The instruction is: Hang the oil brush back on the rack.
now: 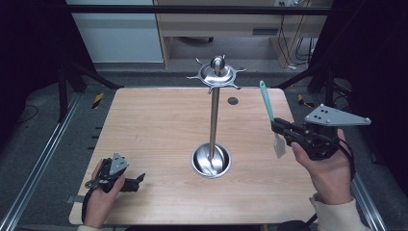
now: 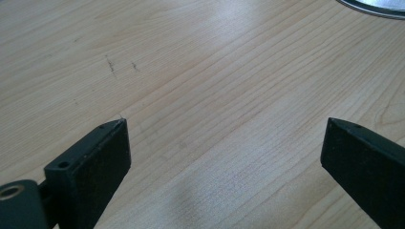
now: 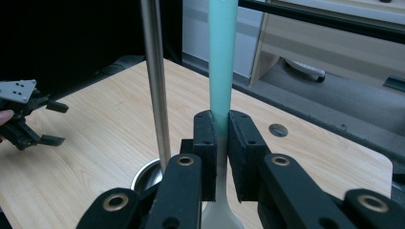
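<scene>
A steel utensil stand rises from the middle of the table: a round base dish [image 1: 210,160], a thin pole [image 1: 214,115] and a hook ring [image 1: 217,75] on top. My right gripper [image 1: 280,127] holds a spatula upright at the table's right side, its teal handle [image 1: 265,100] pointing up and its whitish blade [image 1: 279,147] hanging below the jaws. In the right gripper view the jaws pinch the teal handle [image 3: 222,62], with the pole [image 3: 156,81] just to the left. My left gripper [image 1: 137,182] rests at the front left, jaws spread wide over bare wood [image 2: 224,138].
The wooden table [image 1: 159,125] has a small dark hole [image 1: 233,100] near its back edge. Metal rails run along both sides on the floor. A wooden desk and cables stand beyond the table. The stand's base rim [image 2: 377,7] shows in the left gripper view.
</scene>
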